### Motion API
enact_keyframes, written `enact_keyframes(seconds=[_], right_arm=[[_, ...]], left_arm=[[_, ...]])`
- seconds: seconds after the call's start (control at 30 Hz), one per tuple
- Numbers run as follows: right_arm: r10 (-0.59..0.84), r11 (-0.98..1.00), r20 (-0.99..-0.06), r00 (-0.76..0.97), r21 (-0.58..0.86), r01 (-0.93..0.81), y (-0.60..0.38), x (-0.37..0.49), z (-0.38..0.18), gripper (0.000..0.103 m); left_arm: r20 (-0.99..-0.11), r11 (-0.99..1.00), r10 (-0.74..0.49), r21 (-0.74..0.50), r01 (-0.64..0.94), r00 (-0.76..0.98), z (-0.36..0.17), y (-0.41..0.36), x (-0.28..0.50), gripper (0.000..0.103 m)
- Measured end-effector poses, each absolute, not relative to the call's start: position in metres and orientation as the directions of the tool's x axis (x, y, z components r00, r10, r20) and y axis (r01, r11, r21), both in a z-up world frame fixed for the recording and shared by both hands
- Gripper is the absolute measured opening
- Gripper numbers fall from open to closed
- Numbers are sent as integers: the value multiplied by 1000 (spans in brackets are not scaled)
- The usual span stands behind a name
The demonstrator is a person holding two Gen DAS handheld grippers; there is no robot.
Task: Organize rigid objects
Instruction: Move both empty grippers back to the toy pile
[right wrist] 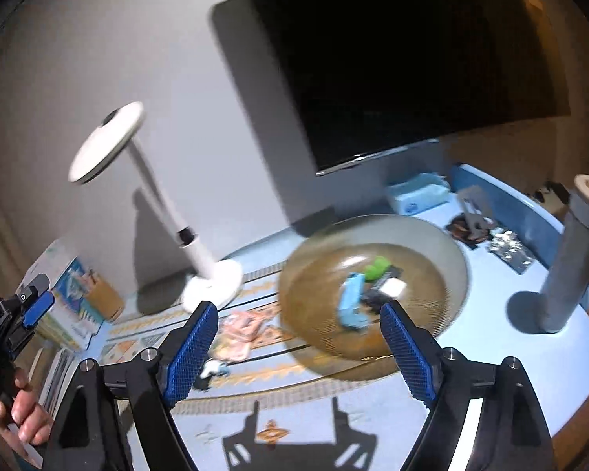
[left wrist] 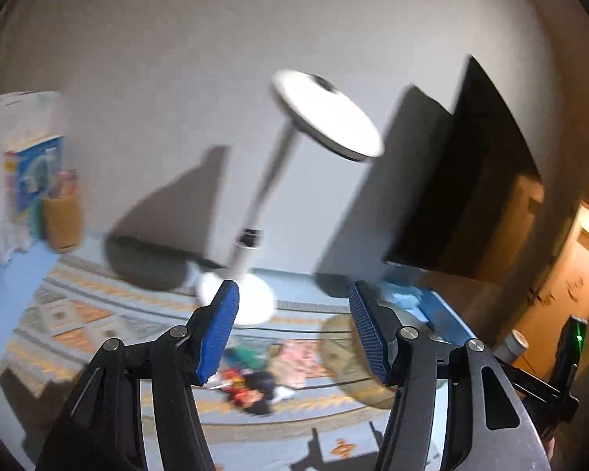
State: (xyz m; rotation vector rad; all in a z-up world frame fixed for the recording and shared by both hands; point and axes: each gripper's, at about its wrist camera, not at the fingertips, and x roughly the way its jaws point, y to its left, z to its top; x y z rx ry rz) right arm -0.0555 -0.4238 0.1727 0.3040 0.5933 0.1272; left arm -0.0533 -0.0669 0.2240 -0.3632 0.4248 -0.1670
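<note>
A brown woven bowl [right wrist: 432, 235] sits on the blue table and holds a light blue toy [right wrist: 351, 302], a green piece [right wrist: 377, 267] and a white block [right wrist: 392, 286]. It shows blurred in the left wrist view [left wrist: 341, 349]. A pile of small colourful objects [left wrist: 251, 384] lies on the patterned mat; a pink packet [right wrist: 239, 329] and a small white-and-black figure [right wrist: 214, 371] lie left of the bowl. My left gripper [left wrist: 294, 329] is open and empty above the pile. My right gripper [right wrist: 298, 353] is open and empty in front of the bowl. Both views are motion-blurred.
A white desk lamp [left wrist: 282, 165] stands at the back by the wall, beside a dark monitor [right wrist: 392, 59]. A pencil cup [left wrist: 61, 219] and books are at the left. A grey tube [right wrist: 573, 251], a blue tissue box [right wrist: 416, 196] and foil packets [right wrist: 510, 249] are at the right.
</note>
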Motion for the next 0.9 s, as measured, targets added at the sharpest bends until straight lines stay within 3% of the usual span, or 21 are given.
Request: enact_keyframes(seconds=[0.23,0.4,0.53,0.63,0.7,0.9], right_arm=[[275,951,-539,796,273,-144,-361,-65,174,84],[280,957,-572,771,235,-173,-329,-65,155,87],[284,958,-640,714,223,-181,-307,-51,125,87],[273,962,-678,682,202,-184,-294,-39,110,87],[262,965,-692,672,179,-192,-288,-32,105,87],[255,962,-760,598,138,-234,-267,-3,74,87]], left_arm=[[-407,936,-165,-351,13,898,204,-18,-79,56],[-499,971,-164,-233,50,851,171,-9,-77,56],[-583,987,-157,-113,112,797,139,-8,-63,56],[-627,978,-203,-99,181,752,120,-8,-43,59],[-660,964,-247,-94,248,709,109,-10,-26,66],[-780,924,-239,0,382,578,60,-28,33,66]])
